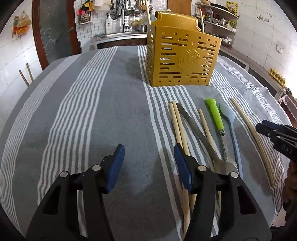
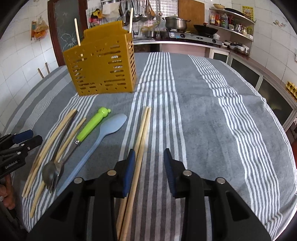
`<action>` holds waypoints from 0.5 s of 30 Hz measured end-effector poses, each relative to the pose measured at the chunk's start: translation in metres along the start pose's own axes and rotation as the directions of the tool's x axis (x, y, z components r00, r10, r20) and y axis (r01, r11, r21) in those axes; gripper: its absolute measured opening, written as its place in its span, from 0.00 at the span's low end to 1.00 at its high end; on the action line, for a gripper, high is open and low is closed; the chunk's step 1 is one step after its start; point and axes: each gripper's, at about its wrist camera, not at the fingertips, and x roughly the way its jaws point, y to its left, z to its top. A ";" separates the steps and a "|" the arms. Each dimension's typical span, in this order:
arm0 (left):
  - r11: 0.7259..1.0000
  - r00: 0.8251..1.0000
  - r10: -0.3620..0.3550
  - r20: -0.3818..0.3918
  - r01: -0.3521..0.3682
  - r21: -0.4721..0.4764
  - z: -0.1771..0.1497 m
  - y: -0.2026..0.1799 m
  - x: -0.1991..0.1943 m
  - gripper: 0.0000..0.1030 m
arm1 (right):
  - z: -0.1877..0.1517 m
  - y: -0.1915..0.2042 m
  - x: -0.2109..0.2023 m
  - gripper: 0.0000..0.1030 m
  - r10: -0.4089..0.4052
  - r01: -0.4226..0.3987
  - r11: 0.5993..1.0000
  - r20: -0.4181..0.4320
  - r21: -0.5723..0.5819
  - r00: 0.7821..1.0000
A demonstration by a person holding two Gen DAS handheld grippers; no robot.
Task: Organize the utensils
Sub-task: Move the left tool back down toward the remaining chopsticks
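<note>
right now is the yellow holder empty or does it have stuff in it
Not empty: the yellow holder stands upright with two chopsticks poking above its rim.

White lettering reading "GenRobot.AI" sits on the black body of the left gripper (image 2: 22, 139), there at the left edge of the right wrist view. Over in the left wrist view, the right gripper (image 1: 259, 128) shows the raised letters "D A S" on its black side. The yellow poster (image 2: 247, 11) on the far wall carries print too small to read.
</note>
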 end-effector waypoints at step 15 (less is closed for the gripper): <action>0.999 0.999 -0.032 -0.014 0.032 0.017 0.002 -0.009 0.004 0.51 | 0.001 0.000 0.003 0.31 0.006 -0.006 1.000 -0.010 0.001 1.000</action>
